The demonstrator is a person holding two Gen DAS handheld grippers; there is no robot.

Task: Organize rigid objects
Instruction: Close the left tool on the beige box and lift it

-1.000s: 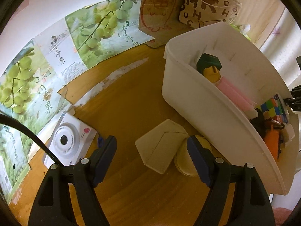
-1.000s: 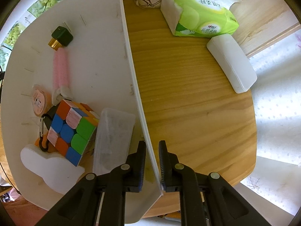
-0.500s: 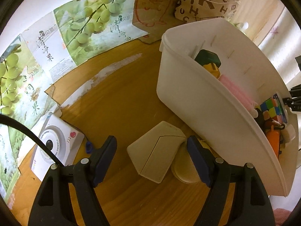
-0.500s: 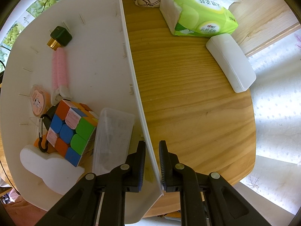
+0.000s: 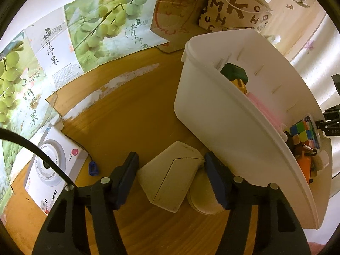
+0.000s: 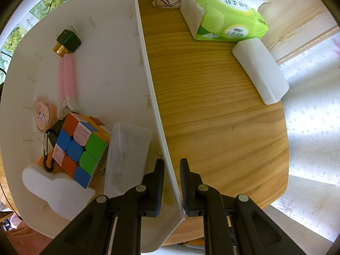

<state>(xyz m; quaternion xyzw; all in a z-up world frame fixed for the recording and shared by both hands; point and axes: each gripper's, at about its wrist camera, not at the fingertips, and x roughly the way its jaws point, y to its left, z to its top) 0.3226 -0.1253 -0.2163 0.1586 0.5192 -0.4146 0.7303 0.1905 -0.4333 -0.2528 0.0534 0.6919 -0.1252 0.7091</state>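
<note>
Left gripper (image 5: 171, 176): jaws closing around a beige box (image 5: 170, 178) lying on the wooden worktop (image 5: 127, 110), just beside the white bin (image 5: 223, 131); pads not yet pressing. Right gripper (image 6: 171, 182): clamped on the bin's wall. Rubik's cube (image 6: 78, 146) sits inside the bin.

Tissue pack (image 6: 225, 19) (green), grape posters (image 5: 89, 36)

White bin (image 6: 119, 68): cube (image 6: 78, 146) tiled orange, blue, green, pink; pink ribbed roller (image 6: 67, 76); dark green cap (image 6: 69, 40) on gold neck. Bench (image 6: 212, 116) honey-brown wood grain. Tissue pack (image 6: 225, 21) lime green and white. Beige box (image 5: 172, 178). Green-grape posters (image 5: 102, 29).
</note>
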